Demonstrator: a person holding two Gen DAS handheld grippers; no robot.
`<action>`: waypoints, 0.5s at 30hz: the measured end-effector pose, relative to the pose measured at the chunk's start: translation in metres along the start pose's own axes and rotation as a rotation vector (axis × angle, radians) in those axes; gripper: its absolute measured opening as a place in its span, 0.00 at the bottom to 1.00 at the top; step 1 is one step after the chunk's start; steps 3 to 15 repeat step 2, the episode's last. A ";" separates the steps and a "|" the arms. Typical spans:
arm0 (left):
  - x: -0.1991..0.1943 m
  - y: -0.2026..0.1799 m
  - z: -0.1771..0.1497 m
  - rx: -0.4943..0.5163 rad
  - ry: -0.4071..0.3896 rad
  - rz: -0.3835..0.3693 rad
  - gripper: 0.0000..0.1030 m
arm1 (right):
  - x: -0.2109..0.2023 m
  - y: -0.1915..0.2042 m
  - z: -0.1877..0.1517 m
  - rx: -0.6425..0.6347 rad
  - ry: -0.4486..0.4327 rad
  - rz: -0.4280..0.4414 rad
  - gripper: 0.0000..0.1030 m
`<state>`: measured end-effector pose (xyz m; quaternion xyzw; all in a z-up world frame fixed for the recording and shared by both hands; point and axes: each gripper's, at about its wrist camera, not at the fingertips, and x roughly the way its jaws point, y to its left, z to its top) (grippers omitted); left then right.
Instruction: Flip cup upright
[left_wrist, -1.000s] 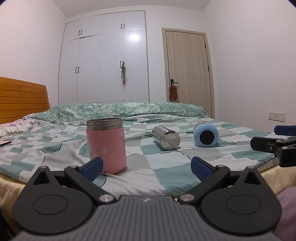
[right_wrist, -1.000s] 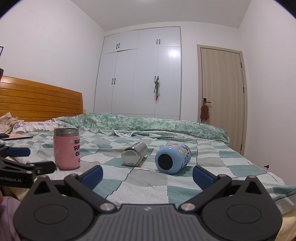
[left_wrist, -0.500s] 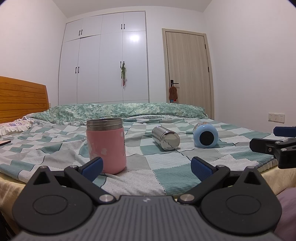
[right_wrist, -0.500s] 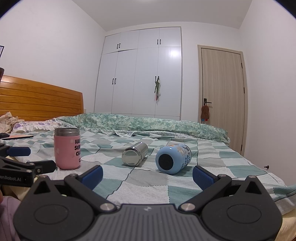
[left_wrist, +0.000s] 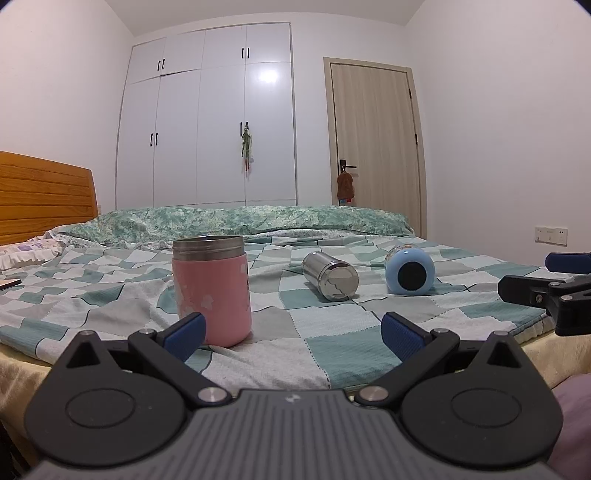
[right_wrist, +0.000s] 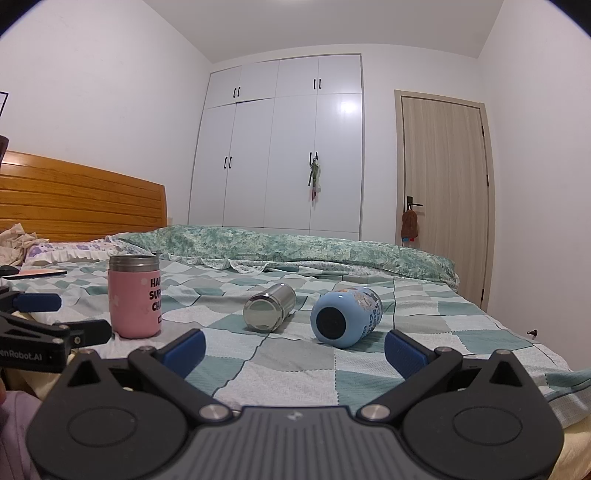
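Note:
A pink cup with a steel rim stands upright on the checked bedspread; it also shows in the right wrist view. A steel cup lies on its side with its base toward me, also in the right wrist view. A light blue cup lies on its side to its right, also in the right wrist view. My left gripper is open and empty at the bed's near edge, just in front of the pink cup. My right gripper is open and empty, short of the blue cup.
The bed has a checked green cover and a rolled green quilt at the back. A wooden headboard is at the left. A white wardrobe and a door stand behind. A phone lies at far left.
Both grippers have held almost still; the right gripper has drifted slightly. The cups have not moved.

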<state>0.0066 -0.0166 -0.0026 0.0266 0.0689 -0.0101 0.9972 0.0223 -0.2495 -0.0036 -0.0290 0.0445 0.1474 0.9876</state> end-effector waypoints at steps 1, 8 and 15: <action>0.000 0.000 0.000 0.000 0.000 0.001 1.00 | 0.000 0.000 0.000 0.000 0.000 0.000 1.00; 0.000 0.000 0.000 0.000 0.000 0.000 1.00 | 0.000 0.000 0.000 0.000 0.000 0.000 1.00; 0.000 0.000 0.000 0.000 0.000 0.000 1.00 | 0.000 0.000 0.000 0.000 0.000 0.000 1.00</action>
